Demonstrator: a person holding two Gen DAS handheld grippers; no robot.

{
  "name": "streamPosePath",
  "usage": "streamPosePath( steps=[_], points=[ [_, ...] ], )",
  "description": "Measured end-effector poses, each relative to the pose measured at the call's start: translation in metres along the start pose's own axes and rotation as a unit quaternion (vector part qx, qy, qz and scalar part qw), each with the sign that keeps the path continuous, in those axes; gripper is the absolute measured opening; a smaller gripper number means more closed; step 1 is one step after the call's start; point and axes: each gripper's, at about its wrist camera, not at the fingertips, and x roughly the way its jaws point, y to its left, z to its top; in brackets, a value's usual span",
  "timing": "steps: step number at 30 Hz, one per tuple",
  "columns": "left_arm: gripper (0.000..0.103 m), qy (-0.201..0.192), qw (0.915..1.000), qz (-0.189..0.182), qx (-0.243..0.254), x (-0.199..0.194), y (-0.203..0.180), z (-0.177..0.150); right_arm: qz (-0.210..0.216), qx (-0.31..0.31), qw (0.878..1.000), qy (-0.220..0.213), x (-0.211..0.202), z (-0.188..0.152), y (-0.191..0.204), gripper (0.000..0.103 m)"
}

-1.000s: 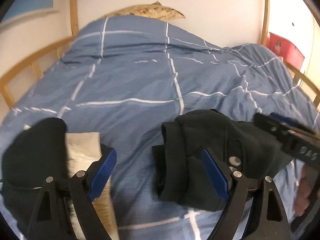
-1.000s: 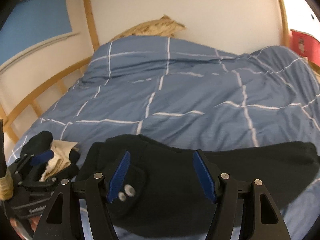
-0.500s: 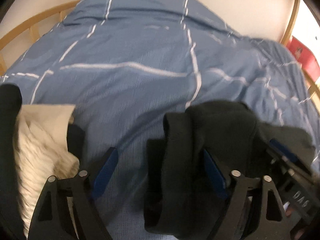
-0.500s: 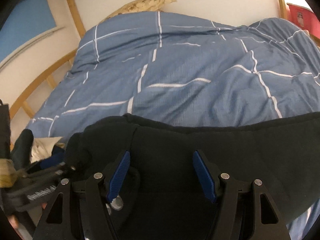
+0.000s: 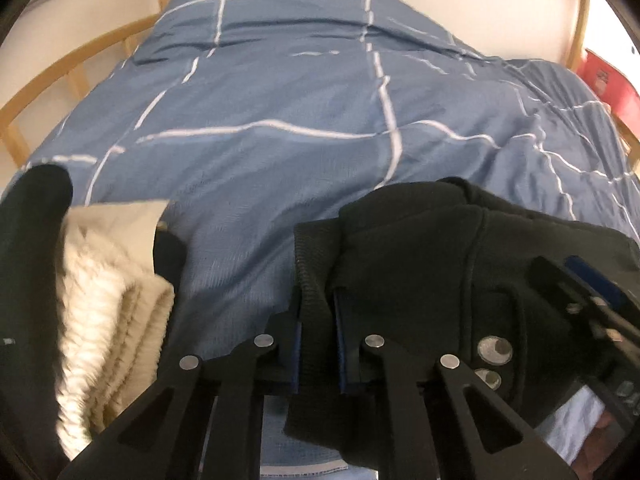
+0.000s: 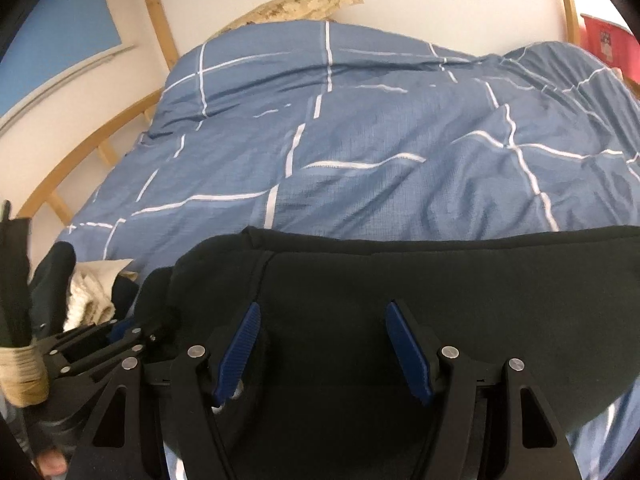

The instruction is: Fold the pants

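Down on the bed's blue duvet (image 5: 280, 160) lie the black pants (image 6: 400, 300). Left hand-held gripper (image 5: 316, 344) is clamped tight on their ribbed edge; right hand-held gripper (image 6: 324, 344) hovers half-open over the fabric, gripping nothing.

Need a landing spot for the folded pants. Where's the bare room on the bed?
Free: blue checked duvet between the black pants and the tan pillow. Crowded: near left, cream fluffy blanket and dark garment, by the left gripper.
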Motion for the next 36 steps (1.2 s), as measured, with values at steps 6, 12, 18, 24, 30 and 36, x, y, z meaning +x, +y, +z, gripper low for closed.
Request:
streamPosePath(
  steps=[6, 12, 18, 24, 30, 36],
  points=[
    [0.052, -0.023, 0.9957, 0.086, 0.025, -0.018, -0.013, 0.001, -0.016, 0.015, 1.000, -0.004, -0.019, 0.001, -0.019, 0.066],
    [0.073, -0.103, 0.9904, 0.071, 0.060, -0.085, -0.032, -0.006, -0.009, 0.049, 0.998, -0.041, -0.063, 0.000, -0.049, 0.071],
    [0.080, -0.138, 0.9832, 0.041, 0.112, -0.138, -0.074, -0.018, 0.004, 0.053, 0.996, -0.067, -0.106, 0.000, -0.071, 0.071],
    [0.089, -0.157, 0.9819, 0.009, 0.106, -0.170, -0.104, -0.034, 0.003, 0.031, 0.995, -0.094, -0.153, -0.004, -0.095, 0.071],
    [0.089, -0.139, 0.9869, -0.019, 0.080, -0.161, -0.138, -0.048, -0.049, 0.045, 0.993, -0.101, -0.173, -0.017, -0.145, 0.071],
    [0.089, -0.125, 0.9875, -0.041, 0.088, -0.134, -0.186, -0.052, -0.066, 0.111, 0.987, -0.098, -0.167, -0.031, -0.206, 0.071]
  ],
)
